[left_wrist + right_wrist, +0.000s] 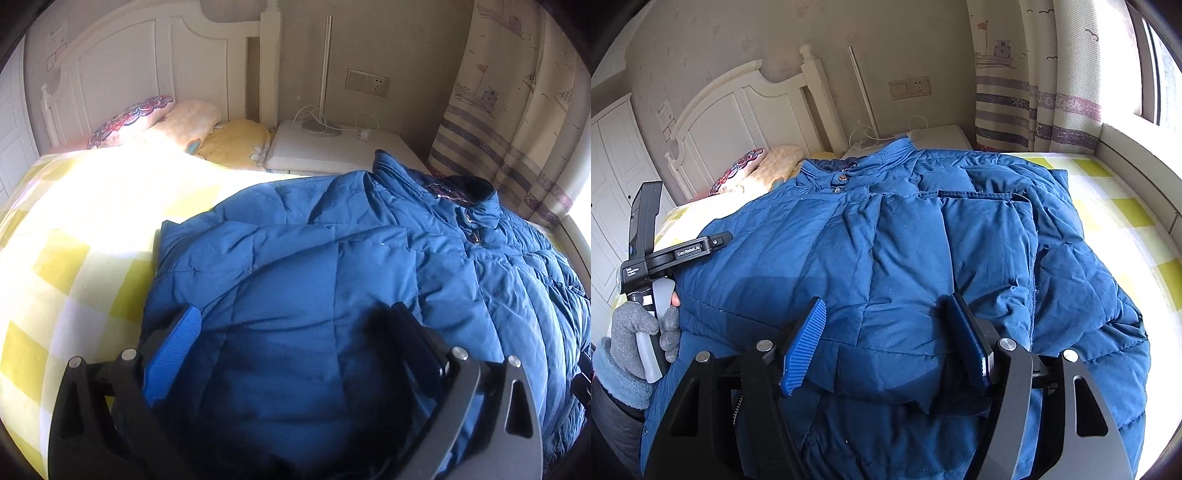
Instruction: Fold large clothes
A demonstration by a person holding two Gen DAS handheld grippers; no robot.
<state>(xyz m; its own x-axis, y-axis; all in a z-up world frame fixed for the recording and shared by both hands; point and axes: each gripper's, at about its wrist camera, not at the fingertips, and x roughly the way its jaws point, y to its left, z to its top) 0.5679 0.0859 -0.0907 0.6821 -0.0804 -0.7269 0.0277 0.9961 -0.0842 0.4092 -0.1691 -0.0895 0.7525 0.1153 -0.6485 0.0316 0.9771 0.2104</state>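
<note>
I judge the fold partly done: the jacket (pixel 894 258) lies on the bed (pixel 74 236), collar toward the headboard (pixel 738 110), and in the right view both sleeves look brought in over the chest, one cuff lying flat across it. What I think remains is doubling the body, hem to collar. My left gripper (pixel 291 332) and right gripper (pixel 890 332) both sit spread wide over the hem end, pads apart with quilting between them but nothing pinched. The jacket's right edge bulges toward the window (pixel 1156 74) side, with a strip of checked sheet beyond it. On my left there is broad bare sheet, and pillows (pixel 155 118) lie well beyond the collar, so the hem has room to travel forward.
</note>
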